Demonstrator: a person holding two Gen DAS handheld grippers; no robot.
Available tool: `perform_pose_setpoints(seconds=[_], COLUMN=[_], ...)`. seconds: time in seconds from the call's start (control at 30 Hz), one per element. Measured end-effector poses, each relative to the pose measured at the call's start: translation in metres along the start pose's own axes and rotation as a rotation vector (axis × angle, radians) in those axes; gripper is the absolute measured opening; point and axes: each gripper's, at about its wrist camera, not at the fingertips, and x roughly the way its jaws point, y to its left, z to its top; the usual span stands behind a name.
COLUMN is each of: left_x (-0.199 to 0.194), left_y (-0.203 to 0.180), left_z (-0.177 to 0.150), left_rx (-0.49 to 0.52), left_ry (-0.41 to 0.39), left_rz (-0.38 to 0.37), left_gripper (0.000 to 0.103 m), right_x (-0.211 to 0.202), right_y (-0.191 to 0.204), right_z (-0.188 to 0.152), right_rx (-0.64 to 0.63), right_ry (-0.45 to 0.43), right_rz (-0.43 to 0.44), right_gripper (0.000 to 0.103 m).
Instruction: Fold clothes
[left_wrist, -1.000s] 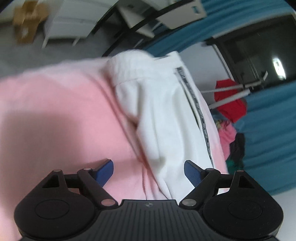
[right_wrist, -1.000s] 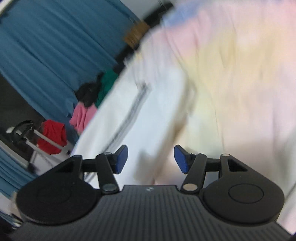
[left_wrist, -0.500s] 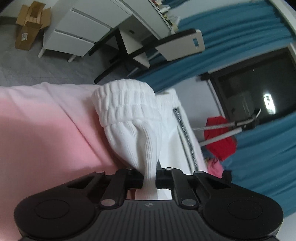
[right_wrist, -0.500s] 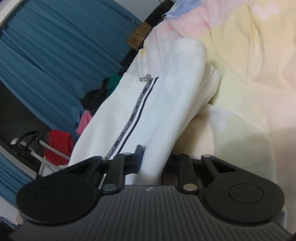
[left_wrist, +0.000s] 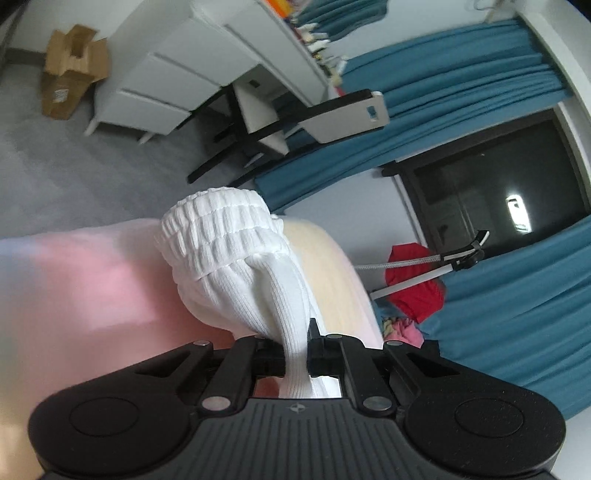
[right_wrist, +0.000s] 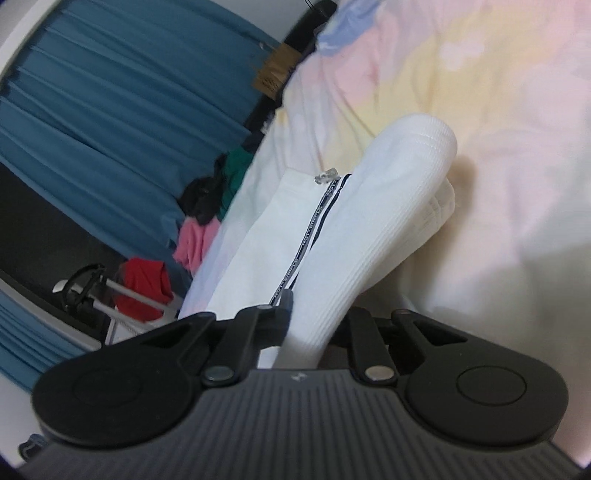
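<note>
Over pastel bedding (left_wrist: 92, 288): left claw (left_wrist: 295, 350) pressed tight on bunched white ribbed garment (left_wrist: 236, 266); right claw (right_wrist: 314, 325) closing, pinching another fold of it.

A bed under a pastel pink-and-yellow sheet (right_wrist: 461, 74); white ribbed trousers (right_wrist: 369, 236) lie on it

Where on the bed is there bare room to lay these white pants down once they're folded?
Free: the pastel bedspread to the right of the white pants in the right wrist view, and the pink stretch left of the waistband in the left wrist view. Crowded: the bed's edge by the blue curtain, where the clothes pile sits.
</note>
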Motion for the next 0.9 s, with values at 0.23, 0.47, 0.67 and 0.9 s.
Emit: perform_pose_setpoints(seconds=[0.23, 0.47, 0.67, 0.9], left_x=[-0.055, -0.045, -0.059, -0.108], left_y=[0.05, 0.075, 0.064, 0.013], left_z=[0.002, 0.013, 0.009, -0.01], left_rx=[-0.109, -0.08, 0.024, 0.23], left_ry=[0.097, 0.17, 0.158, -0.018], left_rz=[0.105, 0.155, 0.227, 0.349], left_gripper=[0.008, 0.016, 0.052, 0.084], right_x=[-0.052, -0.049, -0.048, -0.039], right_y=[-0.017, -0.038, -0.047, -0.055], right_z=[0.001, 0.002, 0.002, 0.003], right_rx=[0.075, 0.092, 0.146, 0.167], right_ry=[0.063, 0.173, 0.197, 0.175], right_rz=[-0.048, -0.053, -0.038, -0.019], right_gripper=[0.013, 0.015, 0.018, 0.04])
